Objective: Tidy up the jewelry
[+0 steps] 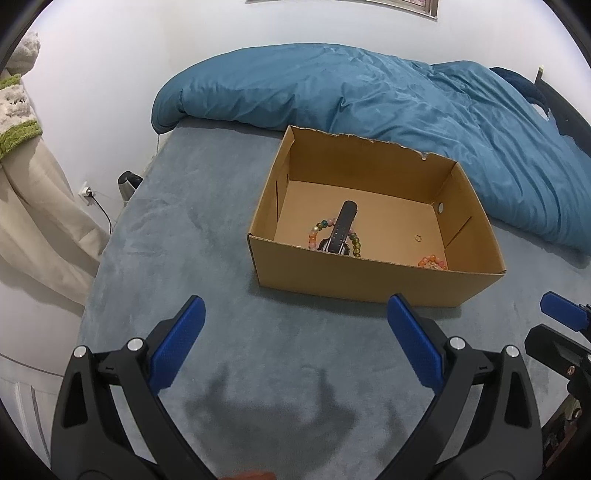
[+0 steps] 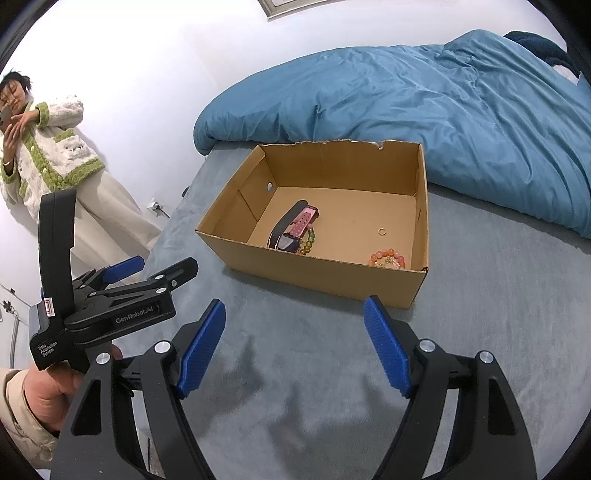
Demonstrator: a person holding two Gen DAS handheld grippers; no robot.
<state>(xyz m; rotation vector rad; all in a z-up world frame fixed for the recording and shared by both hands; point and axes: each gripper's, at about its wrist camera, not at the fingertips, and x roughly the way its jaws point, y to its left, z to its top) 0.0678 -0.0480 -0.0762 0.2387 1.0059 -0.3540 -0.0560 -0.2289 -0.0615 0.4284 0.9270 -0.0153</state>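
Right-wrist view alone shows bystander (image 2: 55,155) with phone, watch's (image 2: 291,236) pink strap. Cardboard box (image 1: 373,275) on grey bed holds watch, multicoloured bead bracelet (image 1: 355,243), gold ring (image 2: 381,232), orange bracelet (image 2: 388,258). Left gripper (image 1: 295,306), right gripper (image 2: 295,310): jaws wide, empty, short of box.

Blue duvet (image 1: 388,92) bunched along far side of bed (image 1: 207,229), which has grey plush cover. White wall (image 1: 147,48) behind; picture frame (image 2: 275,6) cut off at top. Person w/ cream-and-green cardigan (image 2: 55,147) & beige trousers (image 2: 110,218) stands left of bed by wall, phone (image 2: 4,117) raised. Wall socket (image 1: 85,192) w/ cable low down, dark kettle-like obj (image 1: 127,184) nr it.
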